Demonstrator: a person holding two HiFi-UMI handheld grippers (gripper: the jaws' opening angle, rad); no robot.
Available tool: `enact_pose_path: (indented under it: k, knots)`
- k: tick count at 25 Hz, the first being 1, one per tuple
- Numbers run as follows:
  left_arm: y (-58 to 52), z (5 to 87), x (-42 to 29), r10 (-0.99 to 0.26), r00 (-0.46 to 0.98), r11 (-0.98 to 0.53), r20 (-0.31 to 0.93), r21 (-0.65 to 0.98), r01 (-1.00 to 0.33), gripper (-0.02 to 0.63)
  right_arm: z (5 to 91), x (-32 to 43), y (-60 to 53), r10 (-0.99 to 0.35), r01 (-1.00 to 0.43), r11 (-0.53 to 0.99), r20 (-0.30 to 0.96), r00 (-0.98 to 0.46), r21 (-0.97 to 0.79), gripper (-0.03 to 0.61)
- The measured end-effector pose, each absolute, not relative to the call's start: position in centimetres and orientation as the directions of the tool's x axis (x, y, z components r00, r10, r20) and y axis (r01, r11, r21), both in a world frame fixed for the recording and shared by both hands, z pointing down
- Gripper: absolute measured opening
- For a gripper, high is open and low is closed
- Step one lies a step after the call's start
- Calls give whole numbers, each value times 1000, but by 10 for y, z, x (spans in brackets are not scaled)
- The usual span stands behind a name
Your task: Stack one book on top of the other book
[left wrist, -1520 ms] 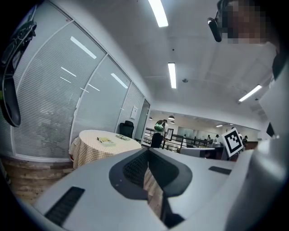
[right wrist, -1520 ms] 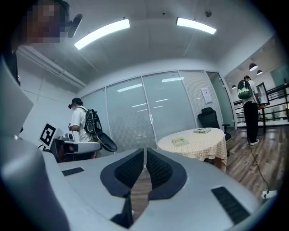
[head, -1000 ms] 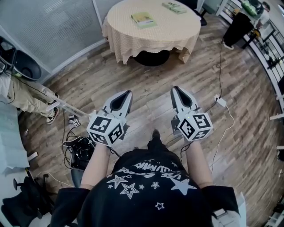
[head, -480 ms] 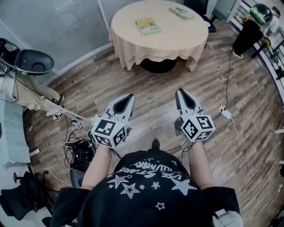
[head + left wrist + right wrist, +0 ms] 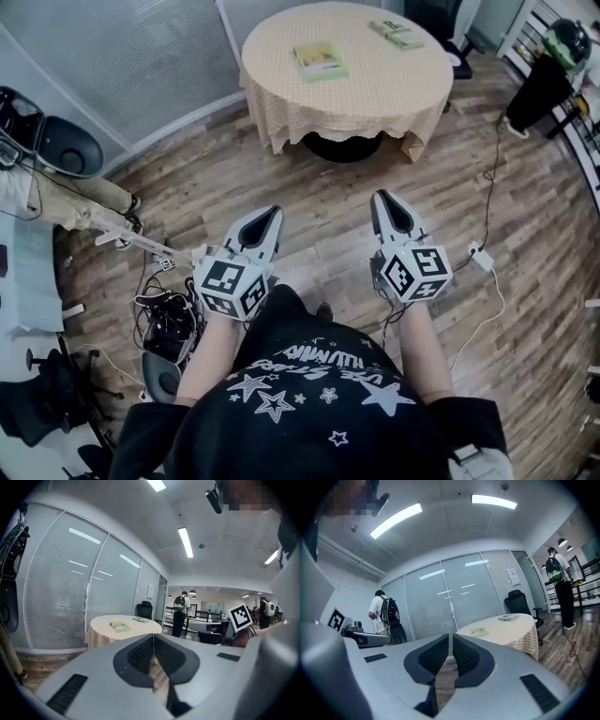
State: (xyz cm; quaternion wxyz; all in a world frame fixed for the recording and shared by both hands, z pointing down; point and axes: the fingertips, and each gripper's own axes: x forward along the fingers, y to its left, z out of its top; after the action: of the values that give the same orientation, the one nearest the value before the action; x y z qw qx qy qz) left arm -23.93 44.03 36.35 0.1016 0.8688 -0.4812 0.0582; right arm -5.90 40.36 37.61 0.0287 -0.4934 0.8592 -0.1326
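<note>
A round table [image 5: 375,94] with a checked cloth stands ahead, across the wood floor. On it lie two books: a yellow-green book [image 5: 320,60] near the table's left side and a second book [image 5: 397,33] at its far right edge. Both also show in the left gripper view, the yellow-green book [image 5: 120,626] and the second book [image 5: 140,619], and in the right gripper view, the yellow-green book [image 5: 478,631] and the second book [image 5: 508,617]. My left gripper [image 5: 274,215] and right gripper [image 5: 383,199] are held side by side over the floor, well short of the table, both shut and empty.
A black office chair [image 5: 56,145] and a person's legs [image 5: 66,202] are at the left. Cables and a black device [image 5: 169,323] lie on the floor by my left side. A white power cable [image 5: 483,258] runs along the right. A railing [image 5: 562,84] is at far right.
The table has come lower and nearer in the head view as I walk toward it. Both grippers stay shut and side by side.
</note>
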Motion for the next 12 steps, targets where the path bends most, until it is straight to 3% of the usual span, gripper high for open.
enact_pose_path:
  k: [12]
  knots:
    - [357, 378, -234, -796, 565, -541, 214, 165, -825, 11, 393, -48, 342, -876, -864, 414, 131, -464, -287, 41]
